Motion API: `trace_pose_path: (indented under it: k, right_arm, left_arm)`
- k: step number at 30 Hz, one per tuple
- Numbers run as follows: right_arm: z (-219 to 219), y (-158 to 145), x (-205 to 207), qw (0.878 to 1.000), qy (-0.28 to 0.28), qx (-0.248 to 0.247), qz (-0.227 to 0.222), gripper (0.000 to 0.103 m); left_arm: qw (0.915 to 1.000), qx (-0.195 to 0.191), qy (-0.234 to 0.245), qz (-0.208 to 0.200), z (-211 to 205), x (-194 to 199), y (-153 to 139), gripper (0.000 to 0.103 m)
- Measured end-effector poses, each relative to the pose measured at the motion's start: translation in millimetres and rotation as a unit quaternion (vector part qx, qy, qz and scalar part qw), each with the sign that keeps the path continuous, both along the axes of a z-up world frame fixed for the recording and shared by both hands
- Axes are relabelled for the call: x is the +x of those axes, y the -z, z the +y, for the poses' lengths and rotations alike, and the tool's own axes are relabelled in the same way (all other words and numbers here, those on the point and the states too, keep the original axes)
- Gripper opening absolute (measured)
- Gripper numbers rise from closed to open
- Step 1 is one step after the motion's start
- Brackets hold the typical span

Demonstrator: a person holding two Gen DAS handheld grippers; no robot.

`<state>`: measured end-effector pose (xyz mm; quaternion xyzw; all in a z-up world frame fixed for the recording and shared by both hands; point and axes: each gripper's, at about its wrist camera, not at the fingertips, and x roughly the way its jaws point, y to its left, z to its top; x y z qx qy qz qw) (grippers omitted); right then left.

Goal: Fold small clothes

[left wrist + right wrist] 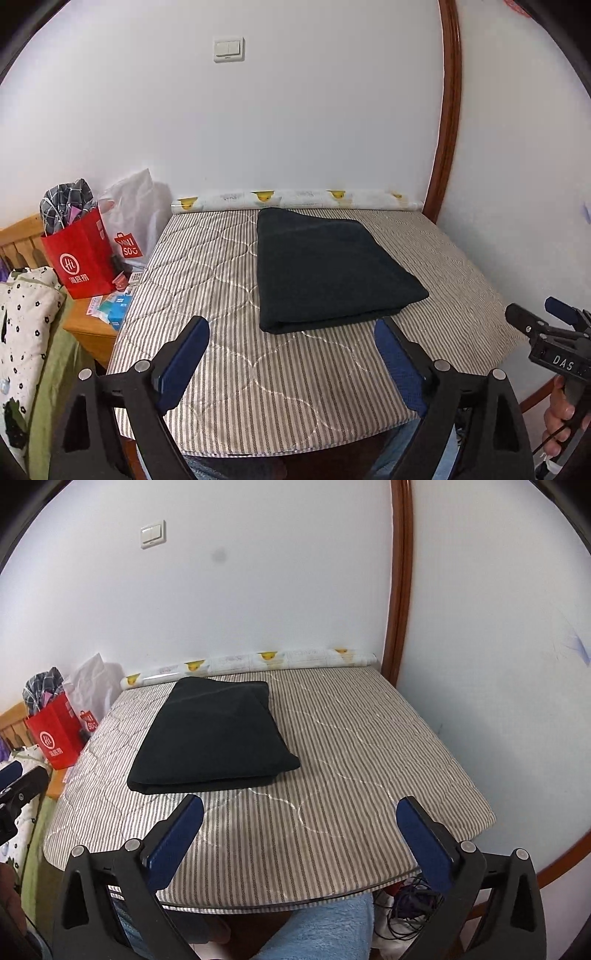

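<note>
1. Dark garment point(328, 269) lies folded into a neat rectangle on the striped mattress point(221, 387), toward the far edge near the wall; I judge the fold finished.
2. Left claw point(291, 354) is spread wide with nothing between its blue pads, just short of the garment's near edge and not touching it.
3. Right claw point(301, 830) is likewise spread and empty, the garment lying ahead and to its left, apart.
4. Both likely hang clear so the stack stays undisturbed.
</note>
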<state>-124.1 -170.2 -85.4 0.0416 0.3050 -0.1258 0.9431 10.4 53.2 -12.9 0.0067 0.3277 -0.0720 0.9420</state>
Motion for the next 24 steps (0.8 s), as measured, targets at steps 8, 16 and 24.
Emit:
trace_pose_path:
  k: [8,16,24]
  right_arm:
    - [-2.7,-0.9,-4.8,1.000,0.007,0.004,-0.002,0.103]
    - [-1.7,-2.4,-5.7,1.000,0.007,0.006,-0.005,0.103]
    - [6.0,-2.4,-5.7,1.000,-0.003,-0.002,-0.004,0.103]
  left_arm:
    - [1.0000,-0.006,0.000,0.007,-0.8,-1.5,2.6,0.091]
    - [1.0000,-0.001,-0.003,0.005,-2.0,-3.5,1.1,0.091]
    - [1.0000,-0.002,0.001,0.007,-3.2,-2.6,1.8,0.091]
